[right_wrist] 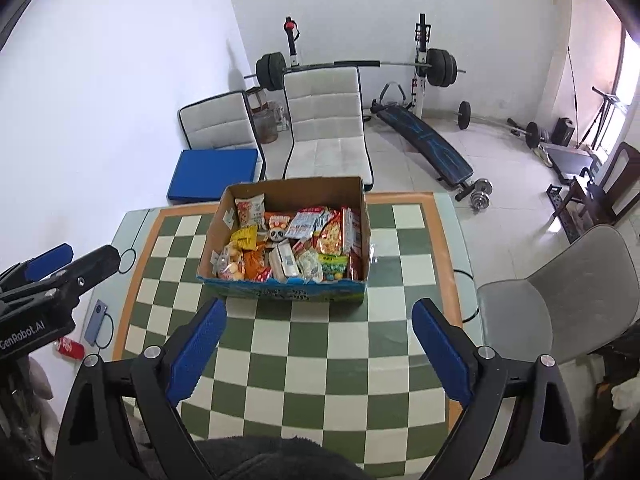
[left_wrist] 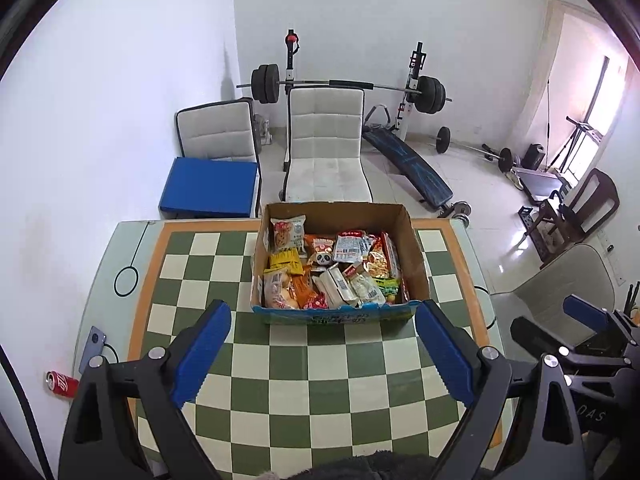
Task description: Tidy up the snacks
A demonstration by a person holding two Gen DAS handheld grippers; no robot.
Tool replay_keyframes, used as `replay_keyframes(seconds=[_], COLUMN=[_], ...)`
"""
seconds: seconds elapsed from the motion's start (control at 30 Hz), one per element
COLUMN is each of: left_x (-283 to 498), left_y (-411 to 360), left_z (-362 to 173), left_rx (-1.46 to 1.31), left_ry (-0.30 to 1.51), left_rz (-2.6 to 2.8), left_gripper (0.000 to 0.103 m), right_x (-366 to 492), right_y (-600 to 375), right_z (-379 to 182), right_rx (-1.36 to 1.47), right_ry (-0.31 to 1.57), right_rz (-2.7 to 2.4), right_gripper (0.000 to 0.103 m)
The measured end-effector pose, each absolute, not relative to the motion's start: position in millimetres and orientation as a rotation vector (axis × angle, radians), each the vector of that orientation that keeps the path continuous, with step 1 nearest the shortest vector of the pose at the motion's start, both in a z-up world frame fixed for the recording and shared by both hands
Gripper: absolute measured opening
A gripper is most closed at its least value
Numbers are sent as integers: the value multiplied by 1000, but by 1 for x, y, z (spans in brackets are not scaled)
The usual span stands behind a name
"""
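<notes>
Grippers hung side by side above the checkered table [left_wrist: 320, 380], both aimed at the cardboard box [left_wrist: 412, 248]: left gripper [left_wrist: 322, 350] and right gripper [right_wrist: 318, 346] gaped wide, holding nothing. Only the right wrist view showed the brown jar [right_wrist: 266, 124] behind the chairs. Mixed snack packets [left_wrist: 332, 272] filled the box at the table's far edge.

Snack packets [left_wrist: 332, 268] fill the box [left_wrist: 416, 256] at the tabletop's [left_wrist: 280, 400] 12 o'clock edge; chair [left_wrist: 326, 152] behind it.
</notes>
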State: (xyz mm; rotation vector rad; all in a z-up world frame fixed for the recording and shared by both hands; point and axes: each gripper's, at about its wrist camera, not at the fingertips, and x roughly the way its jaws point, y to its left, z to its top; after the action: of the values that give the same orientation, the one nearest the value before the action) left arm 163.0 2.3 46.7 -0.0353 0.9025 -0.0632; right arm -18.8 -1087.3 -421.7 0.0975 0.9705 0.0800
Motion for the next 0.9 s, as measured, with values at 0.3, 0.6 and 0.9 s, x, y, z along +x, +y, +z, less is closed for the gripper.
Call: replay_keyframes(seconds=[0.3,0.6,0.9], left_x=[176,194,204], left_y=[3,4,7], left_z=[34,15,-2], left_rx=[-32,-25,-28], left_ry=[892,918,957], left_rz=[-44,-21,-13], left_gripper=[102,102,102], right_x=[1,20,32], right_y=[-1085,-1081,-1080], right_z=[-426,-443,-462], right_rx=[88,77,82], right_ry=[925,928,949], right_rz=[32,6,-20], right_gripper=[100,100,100])
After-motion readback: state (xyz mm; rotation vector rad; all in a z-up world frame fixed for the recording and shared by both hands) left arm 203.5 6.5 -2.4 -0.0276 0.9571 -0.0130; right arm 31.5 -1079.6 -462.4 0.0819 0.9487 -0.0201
